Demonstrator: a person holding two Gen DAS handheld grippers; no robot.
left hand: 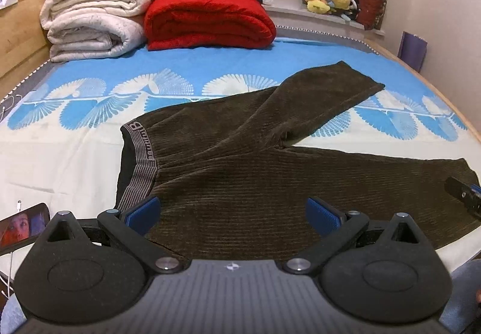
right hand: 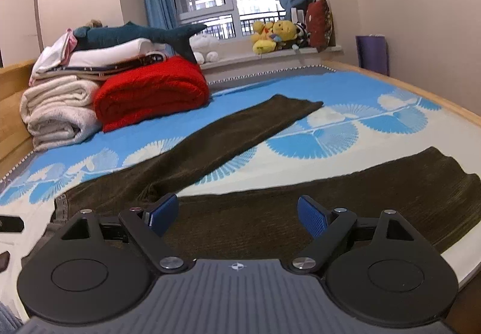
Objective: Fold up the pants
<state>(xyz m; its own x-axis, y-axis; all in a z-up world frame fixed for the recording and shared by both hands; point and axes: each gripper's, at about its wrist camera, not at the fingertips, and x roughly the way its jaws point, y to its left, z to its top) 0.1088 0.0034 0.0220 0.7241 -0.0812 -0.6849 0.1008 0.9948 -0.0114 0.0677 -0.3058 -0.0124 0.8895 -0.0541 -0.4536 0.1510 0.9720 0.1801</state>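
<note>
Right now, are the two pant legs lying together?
No, the pants lie spread on the bed, legs splayed apart with sheet showing between.

The grey waistband (left hand: 144, 150) of the pants (left hand: 240, 171) carries the woven word "Beautiful", partly creased; nothing else is legible.

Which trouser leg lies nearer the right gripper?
The near leg, running rightward just beyond the right gripper. The other leg angles away toward the red blanket.

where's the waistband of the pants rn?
In the left wrist view, the waistband lies on the left end of the pants, just ahead of the open left gripper, with a phone further left.
</note>
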